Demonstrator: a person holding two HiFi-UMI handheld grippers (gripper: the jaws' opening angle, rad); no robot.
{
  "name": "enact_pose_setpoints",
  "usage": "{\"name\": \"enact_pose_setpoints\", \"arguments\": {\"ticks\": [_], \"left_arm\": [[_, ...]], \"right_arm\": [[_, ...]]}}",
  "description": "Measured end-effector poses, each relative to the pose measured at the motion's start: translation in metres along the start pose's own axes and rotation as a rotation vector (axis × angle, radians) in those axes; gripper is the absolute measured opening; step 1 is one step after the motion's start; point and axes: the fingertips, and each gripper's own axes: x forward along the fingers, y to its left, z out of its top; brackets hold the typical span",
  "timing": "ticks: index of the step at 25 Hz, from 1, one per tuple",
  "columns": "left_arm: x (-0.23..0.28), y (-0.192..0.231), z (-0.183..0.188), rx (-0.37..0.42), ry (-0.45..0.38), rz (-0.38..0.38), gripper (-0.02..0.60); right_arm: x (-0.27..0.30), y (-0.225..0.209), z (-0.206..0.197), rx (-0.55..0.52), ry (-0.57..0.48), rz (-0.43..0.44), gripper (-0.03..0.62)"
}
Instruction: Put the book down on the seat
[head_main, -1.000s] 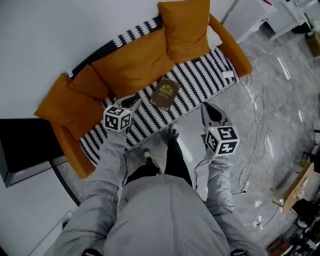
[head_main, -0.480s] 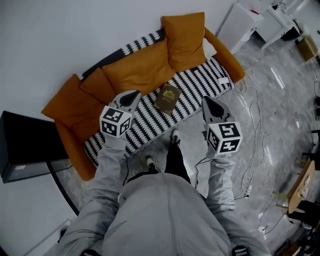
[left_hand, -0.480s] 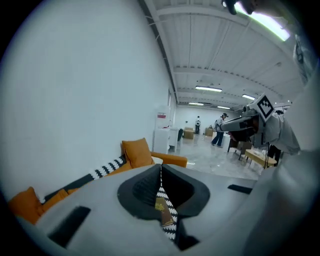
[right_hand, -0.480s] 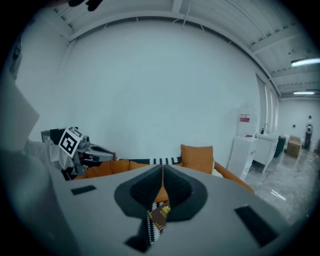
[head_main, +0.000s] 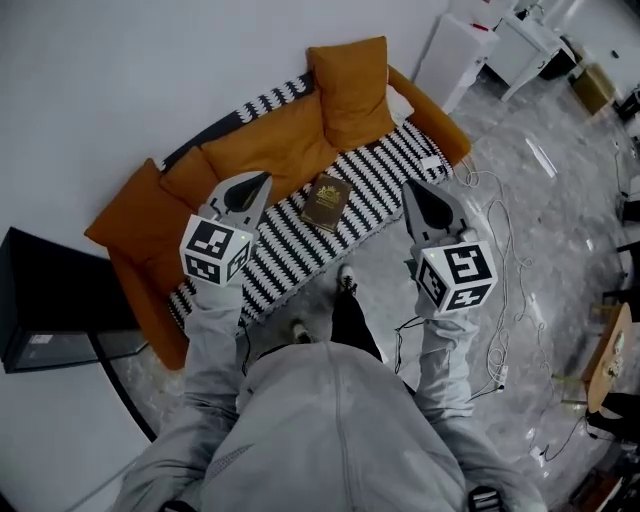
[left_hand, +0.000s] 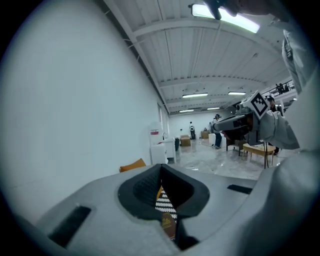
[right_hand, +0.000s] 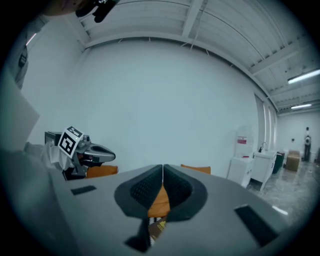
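Both arms reach forward over the person's knees, sleeves grey, one gripper in each hand. The left gripper (head_main: 263, 180) hangs above the left half of the seat (head_main: 290, 250), its nose toward the back cushion (head_main: 270, 145). The right gripper (head_main: 409, 188) hangs over the seat's front edge near the right end. On each, the two fingers are pressed together with nothing between them; only the sofa and the book show through the gap below the pads.

The book (head_main: 326, 201) lies flat near the middle of the seat, just in front of the back cushion and between the two grippers, touched by neither.

A second ago the left gripper was low by the book's left edge with its fingers partly apart. Since then they have come together, and both grippers have lifted up and away from the seat, so their marker cubes look larger. The book has kept its place.

The book's dark cover carries a gold emblem; any lettering is too small to read. A red label on the white cabinet (head_main: 450, 50) past the sofa's right end is unreadable too.
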Motion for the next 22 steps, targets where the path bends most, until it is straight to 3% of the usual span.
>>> {"name": "enact_pose_setpoints", "arguments": {"ticks": [8, 12, 17, 22], "left_arm": [[-0.037, -0.033, 0.079, 0.128, -0.135, -0.033, 0.026], [-0.053, -0.043, 0.091, 0.162, -0.149, -0.020, 0.026], [-0.062, -0.056, 0.110, 0.202, -0.174, -0.060, 0.026], [-0.062, -0.051, 0.105, 0.174, -0.172, -0.049, 0.026]], "right_arm": [[-0.033, 0.021, 0.037, -0.079, -0.054, 0.011, 0.028], [-0.044, 0.031, 0.054, -0.119, -0.088, 0.000, 0.028], [-0.048, 0.038, 0.065, -0.154, -0.099, 0.001, 0.028], [-0.043, 0.044, 0.062, -0.153, -0.089, 0.014, 0.028]]}}
